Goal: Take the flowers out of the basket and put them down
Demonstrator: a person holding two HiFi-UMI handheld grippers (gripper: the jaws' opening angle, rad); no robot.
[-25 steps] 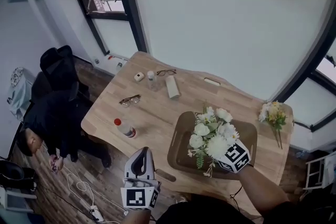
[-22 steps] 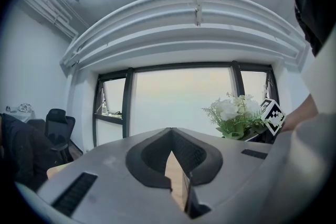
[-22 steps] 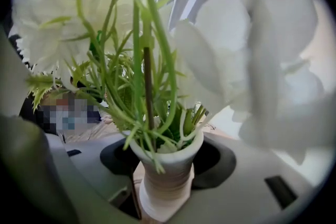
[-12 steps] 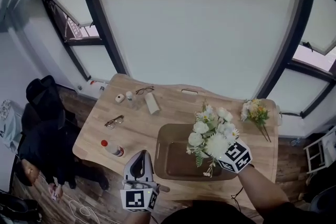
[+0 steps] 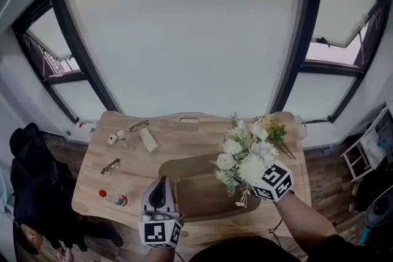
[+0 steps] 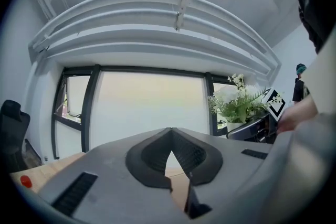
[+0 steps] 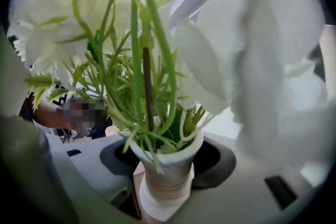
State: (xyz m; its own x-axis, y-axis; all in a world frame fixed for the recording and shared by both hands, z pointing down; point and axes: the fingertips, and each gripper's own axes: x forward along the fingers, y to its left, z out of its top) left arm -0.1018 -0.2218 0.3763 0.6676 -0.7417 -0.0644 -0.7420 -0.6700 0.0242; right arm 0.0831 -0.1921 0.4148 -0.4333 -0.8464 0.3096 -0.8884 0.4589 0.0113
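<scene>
White flowers [image 5: 242, 153] stand in a small white ribbed vase [image 7: 167, 165]. My right gripper [image 5: 253, 178] is shut on that vase, its pads [image 7: 218, 162] pressed against its sides. It holds the bunch above the right end of the brown basket [image 5: 184, 176]; blooms fill the right gripper view. My left gripper [image 5: 161, 182] hovers at the basket's near left corner, jaws closed tip to tip with nothing in them [image 6: 169, 145]. The left gripper view shows the held flowers [image 6: 237, 101] off to the right.
A yellow bunch [image 5: 274, 130] lies on the wooden table [image 5: 202, 131] at the far right. At the left are a red-capped bottle [image 5: 112, 197], two pairs of glasses [image 5: 110, 166], a white cylinder [image 5: 148, 140] and small items. A person [image 5: 27, 236] and a dark chair [image 5: 24, 139] are left of the table.
The head view has swung, so the table sits lower and more square. The white flowers have risen and shifted to the basket's right end, nearer the yellow bunch. The left gripper has moved alongside.
</scene>
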